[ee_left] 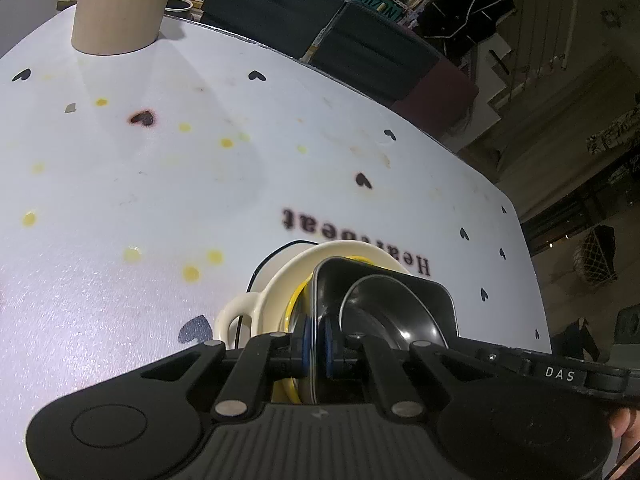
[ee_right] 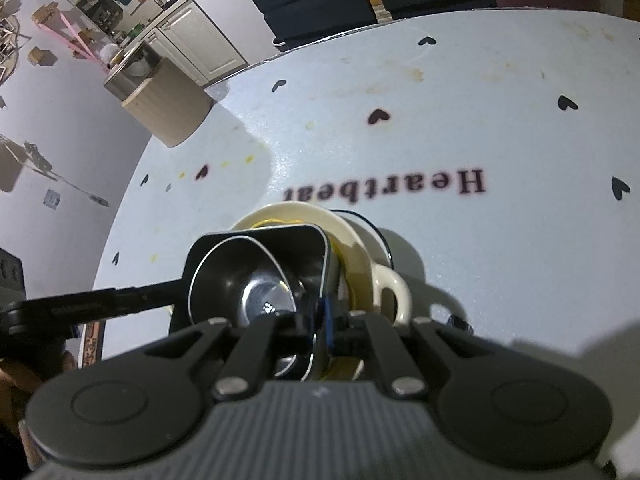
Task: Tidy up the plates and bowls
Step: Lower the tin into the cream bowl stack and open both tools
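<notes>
Two grippers clamped on black square dish (ee_left: 404,296) rim: left gripper (ee_left: 316,346) and right gripper (ee_right: 320,320), opposite sides. Dish seated in yellow plate (ee_left: 290,312) on cream handled dish (ee_left: 272,280), near table (ee_left: 160,184) edge. Stacking step judged nearly complete; release required next.

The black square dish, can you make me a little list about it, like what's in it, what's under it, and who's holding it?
dish: black square dish, tilted, off the table
inside it: a round black bowl
below it: cream handled dish with something yellow inside
left tool: shut on one rim of the black square dish
right tool: shut on the opposite rim
table: white cover with black hearts and the word Heartbeat
also there: beige ribbed cylinder near the far edge
</notes>
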A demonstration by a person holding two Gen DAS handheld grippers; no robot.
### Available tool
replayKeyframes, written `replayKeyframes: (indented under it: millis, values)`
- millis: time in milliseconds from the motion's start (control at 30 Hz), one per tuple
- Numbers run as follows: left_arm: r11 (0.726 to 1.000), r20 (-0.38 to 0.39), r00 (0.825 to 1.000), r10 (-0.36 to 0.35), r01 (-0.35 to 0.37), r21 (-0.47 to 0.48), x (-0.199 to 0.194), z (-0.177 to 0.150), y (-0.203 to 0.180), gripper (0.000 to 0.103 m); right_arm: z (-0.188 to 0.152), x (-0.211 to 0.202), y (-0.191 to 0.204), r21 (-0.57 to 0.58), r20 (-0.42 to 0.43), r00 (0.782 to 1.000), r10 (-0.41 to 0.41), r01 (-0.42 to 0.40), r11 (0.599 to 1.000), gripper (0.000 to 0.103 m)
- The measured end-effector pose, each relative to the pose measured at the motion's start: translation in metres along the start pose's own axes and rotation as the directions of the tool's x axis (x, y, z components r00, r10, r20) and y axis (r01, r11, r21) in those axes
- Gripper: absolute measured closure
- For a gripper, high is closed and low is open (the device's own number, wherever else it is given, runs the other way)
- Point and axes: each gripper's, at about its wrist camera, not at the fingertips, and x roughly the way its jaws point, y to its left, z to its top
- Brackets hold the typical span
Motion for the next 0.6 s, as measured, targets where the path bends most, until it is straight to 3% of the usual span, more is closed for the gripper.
replayKeyframes:
  millis: [600]
  values:
    - [1.000,-0.009,1.000,0.016,-0.016,0.013,-0.0021,-0.0014,0.0010,0.092,-0.0010,0.0020,0.0020,-0.033,-0.012,1.000,-0.009,0.009,0.999,0.092]
